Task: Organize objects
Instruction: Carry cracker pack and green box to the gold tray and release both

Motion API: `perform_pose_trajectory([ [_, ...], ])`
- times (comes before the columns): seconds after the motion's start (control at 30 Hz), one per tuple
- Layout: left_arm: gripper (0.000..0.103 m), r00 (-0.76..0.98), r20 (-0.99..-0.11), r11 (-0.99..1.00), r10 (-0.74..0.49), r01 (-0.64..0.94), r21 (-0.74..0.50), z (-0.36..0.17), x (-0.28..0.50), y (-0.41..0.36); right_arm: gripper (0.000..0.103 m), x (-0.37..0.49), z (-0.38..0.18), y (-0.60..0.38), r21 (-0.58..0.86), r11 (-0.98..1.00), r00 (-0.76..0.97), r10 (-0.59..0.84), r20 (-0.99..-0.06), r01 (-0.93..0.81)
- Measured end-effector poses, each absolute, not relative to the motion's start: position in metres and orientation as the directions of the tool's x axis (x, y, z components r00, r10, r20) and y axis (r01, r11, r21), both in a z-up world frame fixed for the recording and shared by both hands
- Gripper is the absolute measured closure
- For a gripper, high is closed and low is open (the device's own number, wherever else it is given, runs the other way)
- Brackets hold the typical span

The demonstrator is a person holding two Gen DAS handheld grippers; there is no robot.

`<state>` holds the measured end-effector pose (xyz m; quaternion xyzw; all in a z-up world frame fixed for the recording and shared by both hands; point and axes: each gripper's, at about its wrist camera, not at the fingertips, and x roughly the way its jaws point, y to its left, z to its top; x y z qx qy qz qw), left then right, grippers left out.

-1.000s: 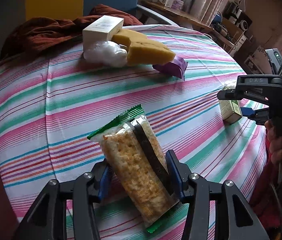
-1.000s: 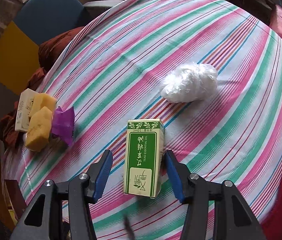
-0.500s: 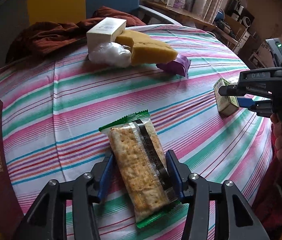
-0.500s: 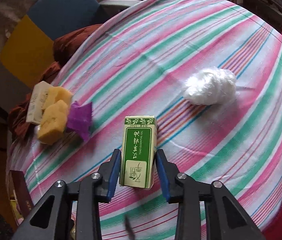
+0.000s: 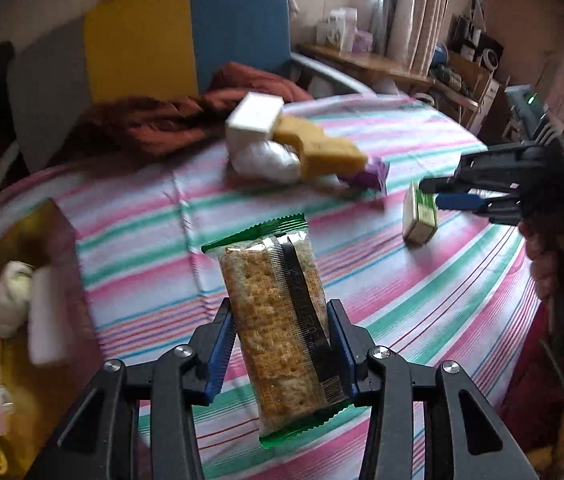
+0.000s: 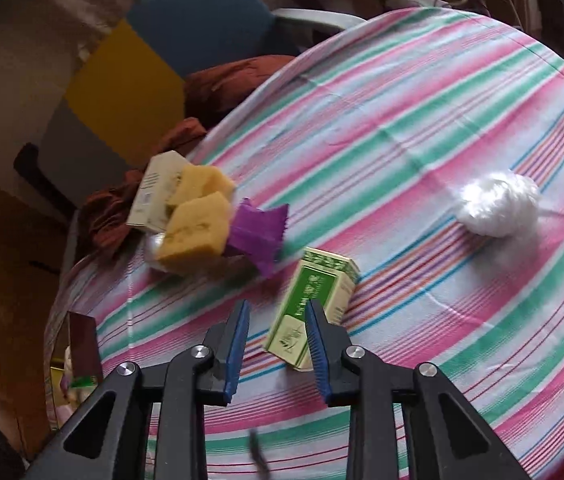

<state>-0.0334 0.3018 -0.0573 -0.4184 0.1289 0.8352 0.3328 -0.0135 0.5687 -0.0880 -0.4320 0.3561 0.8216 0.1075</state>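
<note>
My left gripper (image 5: 282, 344) is closed on the cracker pack (image 5: 278, 332); both blue pads press its sides and I hold it upright above the striped cloth (image 5: 154, 216). At left of this view is an open box (image 5: 58, 248) w/ some items inside, blurred.

My right gripper (image 6: 276, 348) has fingers apart w/ a gap, nothing between them. The green box (image 6: 313, 304) is tilted and sits against the outer side of the right finger, not inside the gap. I cannot tell if it rests on the cloth or is lifted.

Further back are two yellow sponges (image 6: 198, 220), a purple pack (image 6: 258, 236) touching them, and a white carton (image 6: 158, 196) behind. A white plastic ball (image 6: 497, 210) lies well apart at right.
</note>
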Motion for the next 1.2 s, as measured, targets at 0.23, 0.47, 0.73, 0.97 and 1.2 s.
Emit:
perform_pose_trajectory([
  [0.23, 0.058, -0.530, -0.723, -0.793, 0.444, -0.607, -0.042, -0.021, -0.030, 0.248, 0.072, -0.016, -0.093, 0.567, 0.451, -0.727, -0.561, -0.109, -0.820, -0.518],
  [0.47, 0.058, -0.562, -0.701, -0.827, 0.439, -0.557, -0.072, -0.011, -0.028, 0.201, 0.052, -0.014, -0.096, 0.568, 0.442, -0.713, -0.549, -0.095, -0.831, -0.545],
  [0.73, 0.058, -0.567, -0.698, -0.849, 0.437, -0.517, -0.112, -0.013, -0.025, 0.162, 0.052, -0.029, -0.115, 0.566, 0.283, -0.747, -0.409, -0.016, -0.912, -0.602],
  [0.97, 0.058, -0.589, -0.691, -0.871, 0.419, -0.477, -0.120, -0.013, -0.024, 0.136, 0.073, -0.029, -0.115, 0.566, 0.225, -0.765, -0.393, 0.040, -0.918, -0.603],
  [1.2, 0.058, -0.628, -0.694, -0.915, 0.352, -0.387, -0.114, -0.014, -0.028, 0.085, 0.073, -0.030, -0.085, 0.537, 0.301, -0.826, -0.516, -0.014, -0.856, -0.476],
])
